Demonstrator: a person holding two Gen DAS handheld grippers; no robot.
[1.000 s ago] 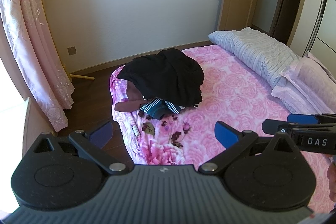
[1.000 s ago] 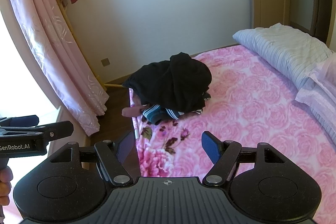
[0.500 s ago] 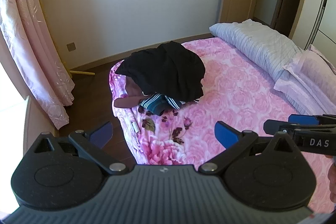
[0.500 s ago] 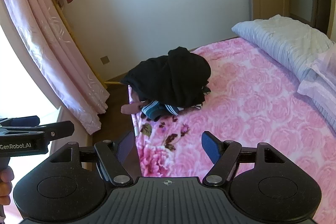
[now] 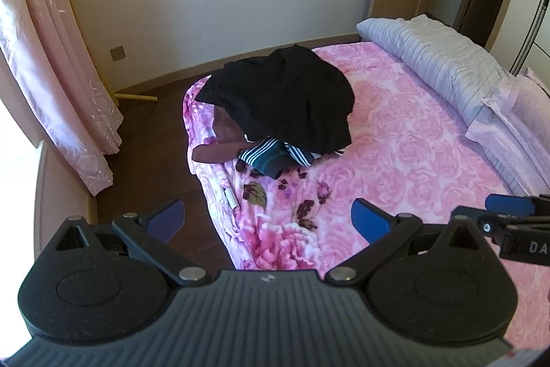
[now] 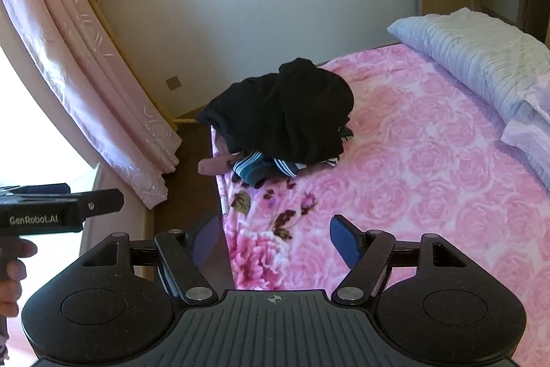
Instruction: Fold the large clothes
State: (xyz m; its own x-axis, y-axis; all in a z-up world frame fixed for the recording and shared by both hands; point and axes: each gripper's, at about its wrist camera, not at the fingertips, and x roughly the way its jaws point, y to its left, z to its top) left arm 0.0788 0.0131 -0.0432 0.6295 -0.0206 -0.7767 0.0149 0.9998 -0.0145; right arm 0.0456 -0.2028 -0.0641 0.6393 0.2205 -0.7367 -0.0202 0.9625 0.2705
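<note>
Two claws hang spread and empty above the near end of the bed: the left gripper [image 5: 268, 217] and the right gripper [image 6: 274, 238], each with its blue pads wide apart and nothing between them. The work is at its opening step, the reach, since no garment is yet gripped. Well ahead of both claws, near the bed's far corner, lies a heap of clothes topped by a crumpled black garment [image 5: 285, 98]; a teal striped garment [image 5: 271, 157] pokes out on the claw-facing side, and a maroon piece [image 5: 223, 143] shows to the left, at the mattress edge. Between claws and heap stretches the bare pink rose bedspread [image 5: 395, 160]. The next move likely calls for carrying both claws forward to the black garment, pinching an edge and drawing it onto that open spread.
</note>
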